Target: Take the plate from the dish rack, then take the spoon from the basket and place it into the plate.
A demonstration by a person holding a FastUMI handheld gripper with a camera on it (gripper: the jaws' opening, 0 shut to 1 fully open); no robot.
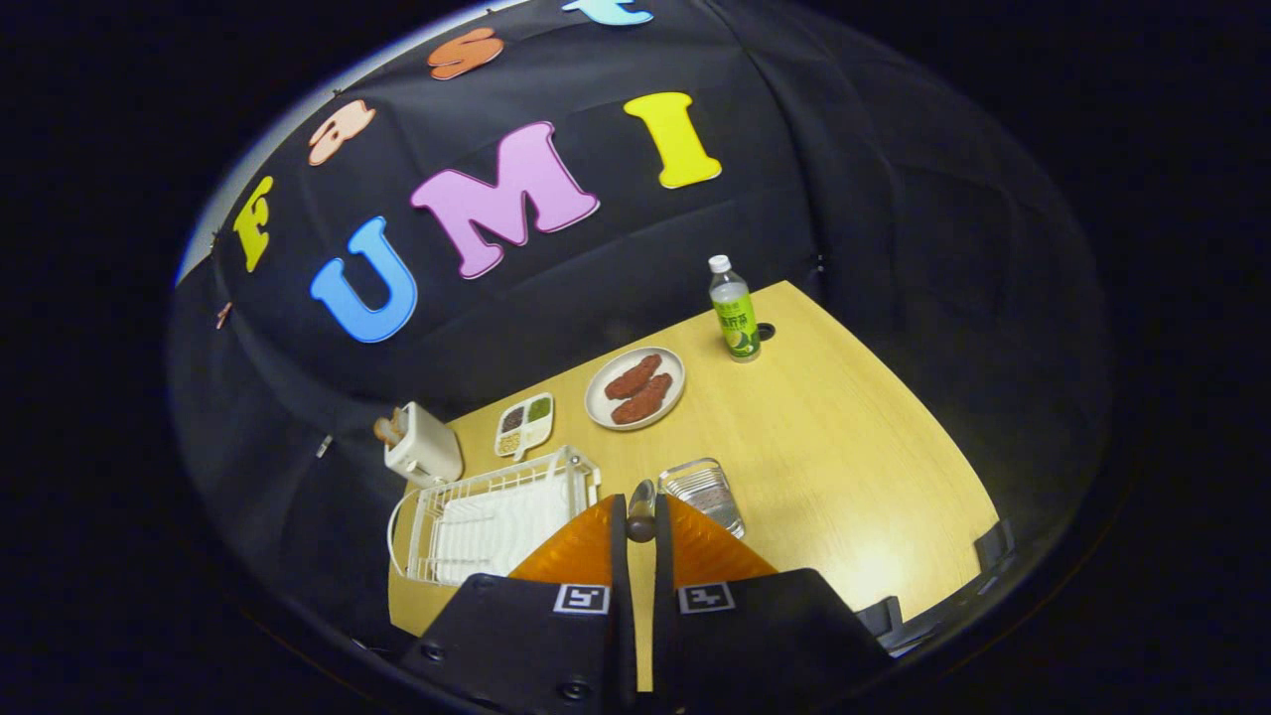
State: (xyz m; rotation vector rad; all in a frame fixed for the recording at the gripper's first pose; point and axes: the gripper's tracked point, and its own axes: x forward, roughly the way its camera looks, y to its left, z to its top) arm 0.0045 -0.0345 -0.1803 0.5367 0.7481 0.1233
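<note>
Spoon [641, 506] sits pinched between the nearly closed fingers of the tool [640, 526], bowl pointing forward, so it can be carried clear of the wire basket [703, 492] just ahead. The tool hangs high above the bench [844, 467], angled down. A white dish rack [496, 516] lies beside the fingers; the plate [635, 387] beyond, toward the far edge, already carries food, so the target plate is uncertain.

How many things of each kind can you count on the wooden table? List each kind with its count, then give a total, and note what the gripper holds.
Dish rack: 1
Toaster: 1
Divided dish: 1
Plate with food: 1
Bottle: 1
Mesh basket: 1
Total: 6
The gripper is shut on a spoon, held between its fingers.
</note>
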